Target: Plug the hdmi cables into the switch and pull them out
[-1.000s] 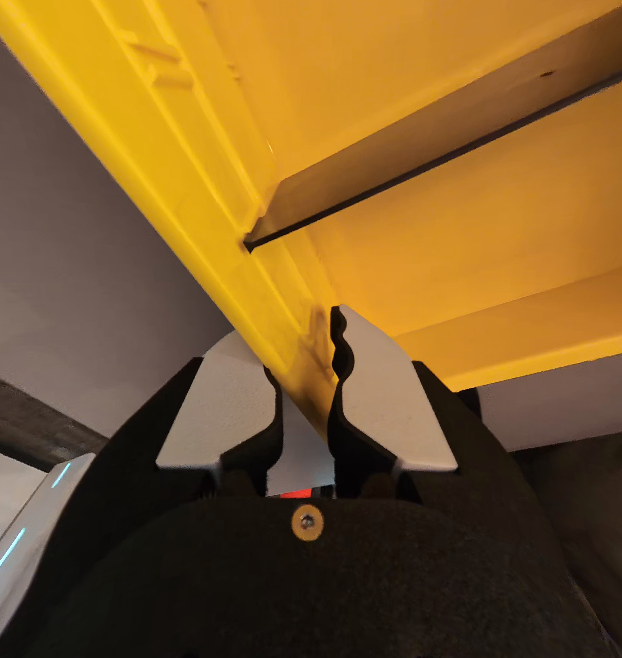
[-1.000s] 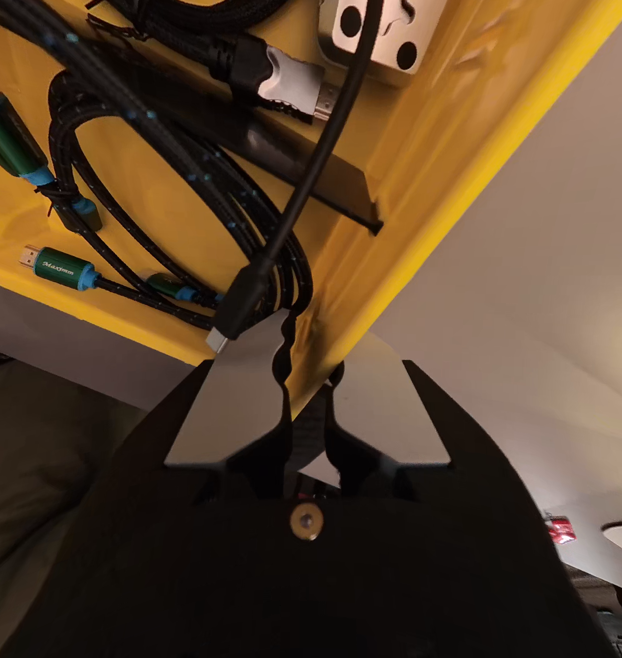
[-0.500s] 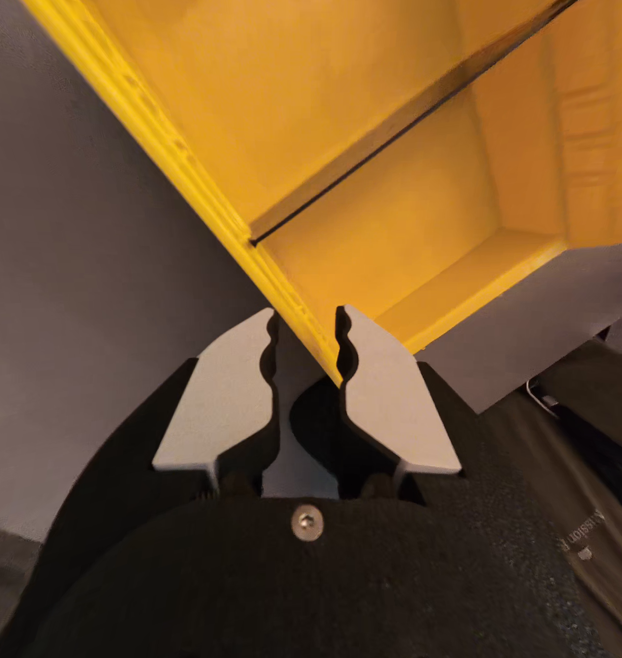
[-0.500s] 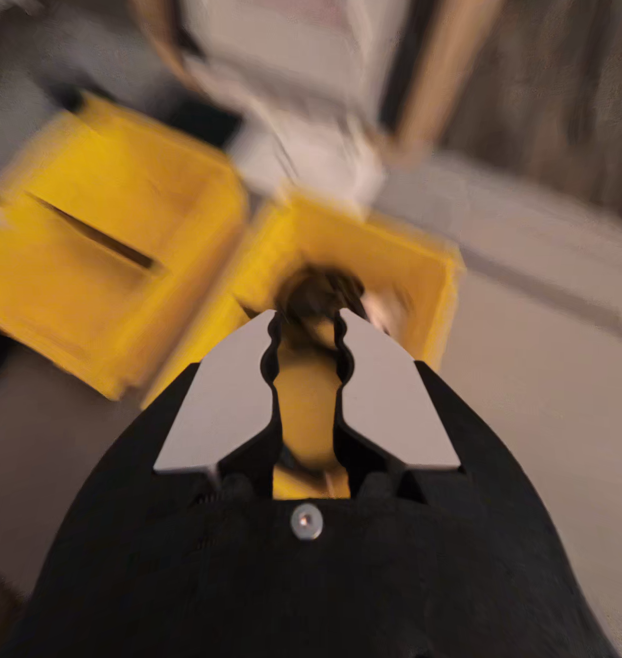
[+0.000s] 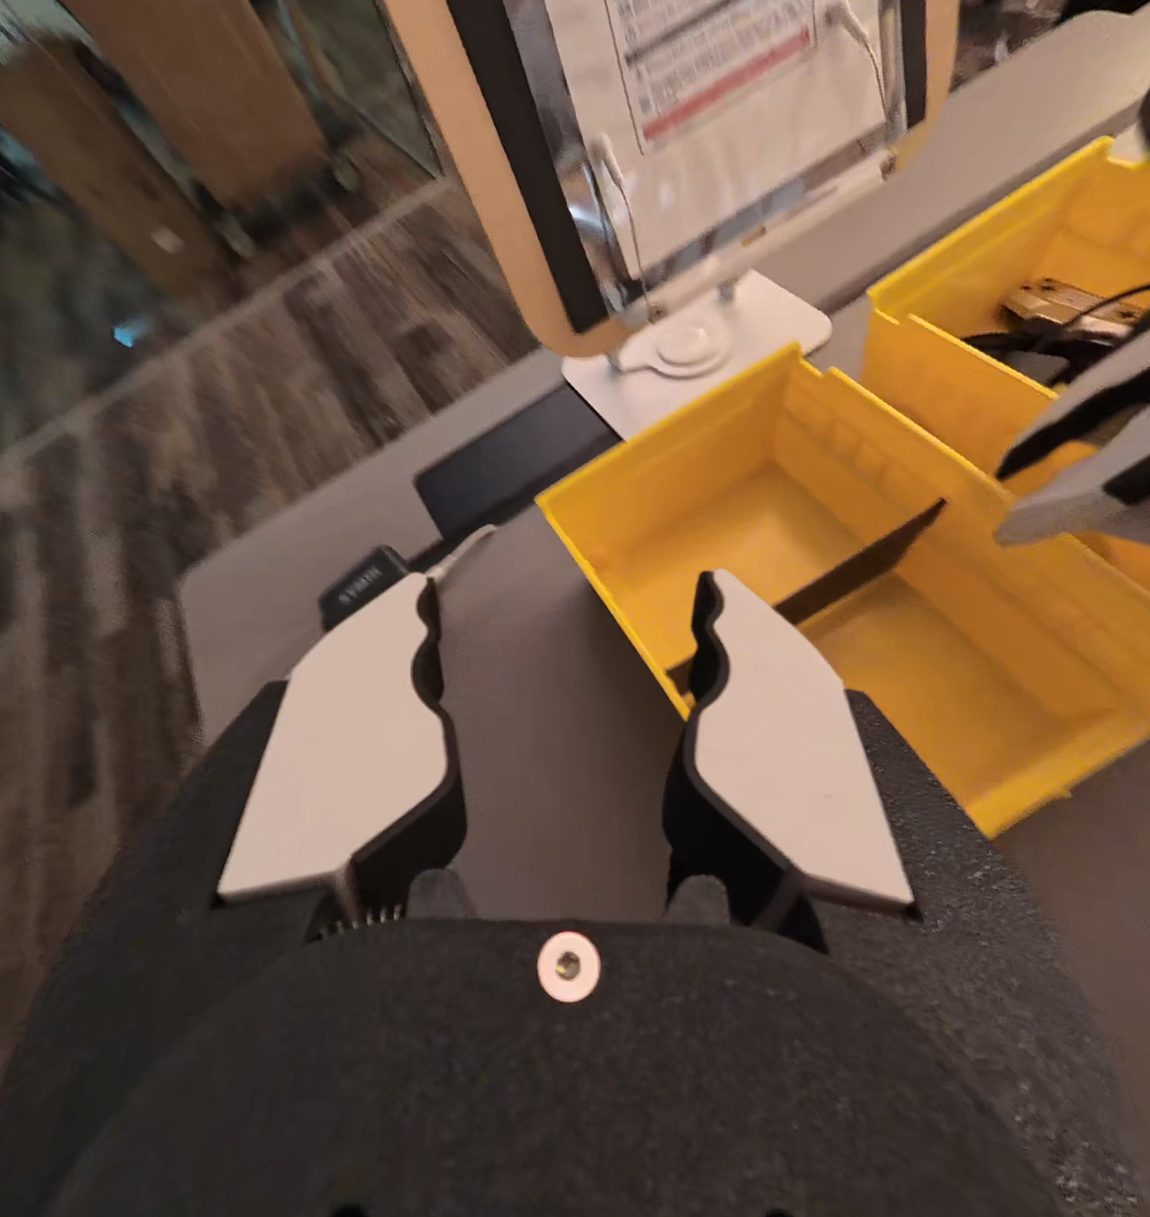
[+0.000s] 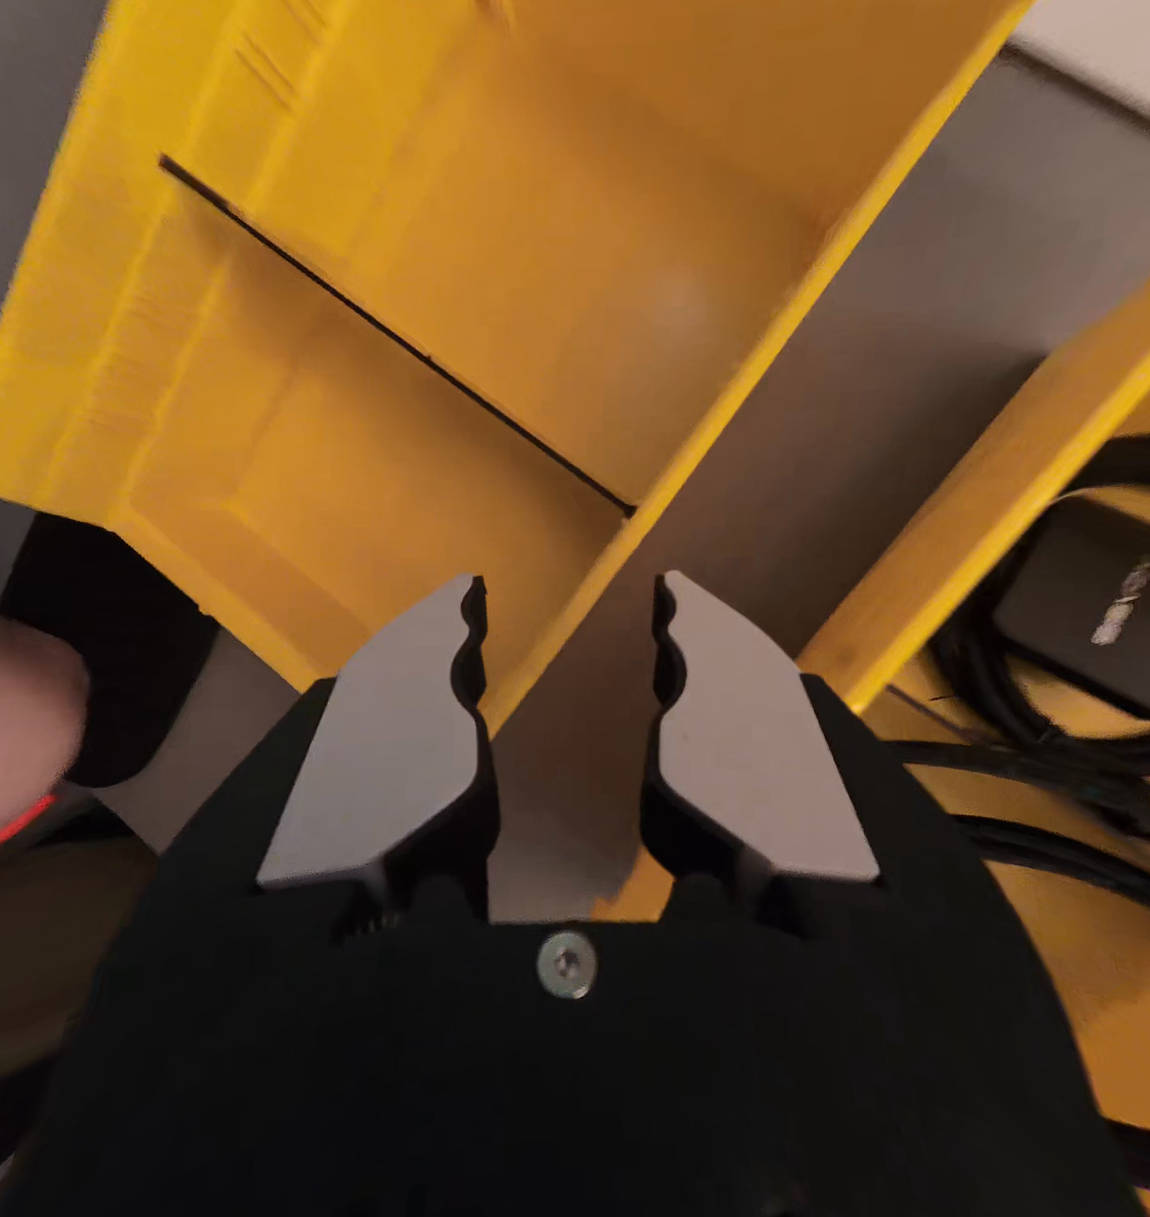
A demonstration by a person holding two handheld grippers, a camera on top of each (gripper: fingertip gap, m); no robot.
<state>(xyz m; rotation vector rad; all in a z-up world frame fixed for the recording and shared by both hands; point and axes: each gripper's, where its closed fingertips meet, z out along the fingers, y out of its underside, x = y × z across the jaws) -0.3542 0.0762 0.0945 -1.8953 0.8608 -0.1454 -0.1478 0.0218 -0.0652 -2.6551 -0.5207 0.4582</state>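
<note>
My left gripper (image 5: 567, 593) is open and empty above the grey table, just left of an empty yellow bin (image 5: 631, 527) with a black divider. A second yellow bin (image 5: 934, 369) behind it holds a silver switch (image 5: 1053, 309) and black cables (image 5: 1020, 342). My right gripper (image 6: 569, 586) is open and empty over the empty bin's right rim (image 6: 691, 428); it also shows in the left wrist view (image 5: 1010, 500). In the right wrist view the second bin (image 6: 994, 474) holds black cables (image 6: 1020, 744) and a black device (image 6: 1099, 593).
A screen on a white stand (image 5: 691, 329) is at the back of the table. A small black box (image 5: 361, 586) with a cable and a black pad (image 5: 493, 481) lie left of the bins. A blurred hand (image 6: 12, 724) is at the left edge.
Both grippers were shut on the bins' rims and holding them up. Now both are open and drawn back, and the two bins stand side by side on the table.
</note>
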